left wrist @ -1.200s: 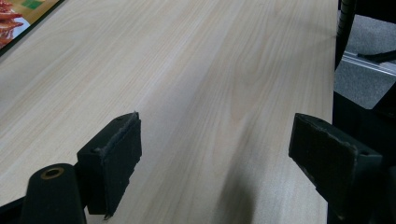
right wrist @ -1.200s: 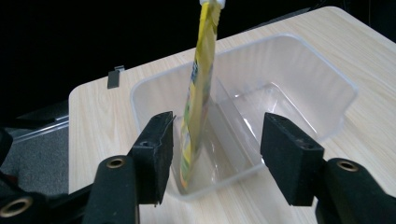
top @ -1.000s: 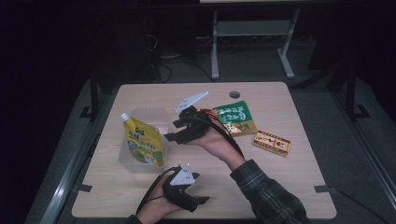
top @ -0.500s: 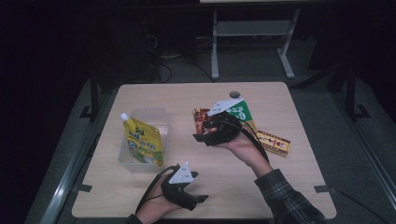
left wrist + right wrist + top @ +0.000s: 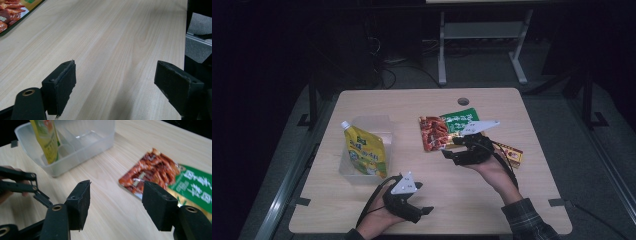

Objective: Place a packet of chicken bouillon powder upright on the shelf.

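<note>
High view: right gripper [image 5: 451, 152] sat jaws apart, nothing between them, just beside the near edge of the red-green snack packet [image 5: 447, 129] lying flat on the table [image 5: 532, 200]; a small yellow pack [image 5: 512, 153] lay just right of it. Left gripper [image 5: 422, 212] rested near the table's front edge, released, well apart from the packet. Left gripper view: pads [image 5: 62, 85] wide, bare wood between. Right gripper view: pads [image 5: 81, 202] spread, packet [image 5: 155, 168] just ahead; clear bin [image 5: 82, 147] with yellow pouch [image 5: 47, 137] farther off left.
</note>
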Motion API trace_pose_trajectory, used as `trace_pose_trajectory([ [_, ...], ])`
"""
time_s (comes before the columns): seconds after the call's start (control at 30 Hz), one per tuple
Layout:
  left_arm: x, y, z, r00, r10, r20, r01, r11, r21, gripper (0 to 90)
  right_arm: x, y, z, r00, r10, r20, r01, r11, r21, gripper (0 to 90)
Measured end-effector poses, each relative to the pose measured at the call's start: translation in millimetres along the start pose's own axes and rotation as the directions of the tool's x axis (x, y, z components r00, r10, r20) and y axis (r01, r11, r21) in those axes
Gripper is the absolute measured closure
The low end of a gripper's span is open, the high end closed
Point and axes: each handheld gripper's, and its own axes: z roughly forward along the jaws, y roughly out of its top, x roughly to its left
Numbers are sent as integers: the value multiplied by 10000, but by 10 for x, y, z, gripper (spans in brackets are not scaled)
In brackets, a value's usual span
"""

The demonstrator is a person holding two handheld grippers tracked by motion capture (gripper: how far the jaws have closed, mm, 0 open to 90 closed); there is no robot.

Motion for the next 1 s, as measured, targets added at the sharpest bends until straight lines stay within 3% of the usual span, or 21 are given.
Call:
trace_pose_trajectory([
  [0.13, -2, 5, -15, 10000, 0, -18, 0, 10000, 16, 171, -48, -162, -37, 9992, 183, 358, -190, 9996, 203, 429],
  [0.27, 16, 6, -40, 10000, 27, -73, -28, 10000, -12, 172, -210, -294, -79, 9948, 454, 915, -500, 9976, 488, 585],
  [0.47, 30, 6, -51, 10000, -39, -83, 38, 10000, -65, 172, -551, -431, -179, 9780, 966, 1851, -1075, 9930, 495, 802],
  [0.63, 20, 7, -41, 10000, -46, -49, 46, 10000, -83, 173, -862, -554, -336, 9494, 1652, 2672, -1756, 9843, 152, 900],
  [0.93, 20, 8, -44, 9999, 79, -68, -79, 10000, -5, 175, -1334, -765, -475, 8849, 2738, 3768, -2847, 9582, -278, 900],
  [1.0, 19, 6, -42, 9999, 90, -55, -90, 10000, -8, 175, -1420, -790, -446, 8787, 2815, 3855, -2904, 9562, -362, 900],
])
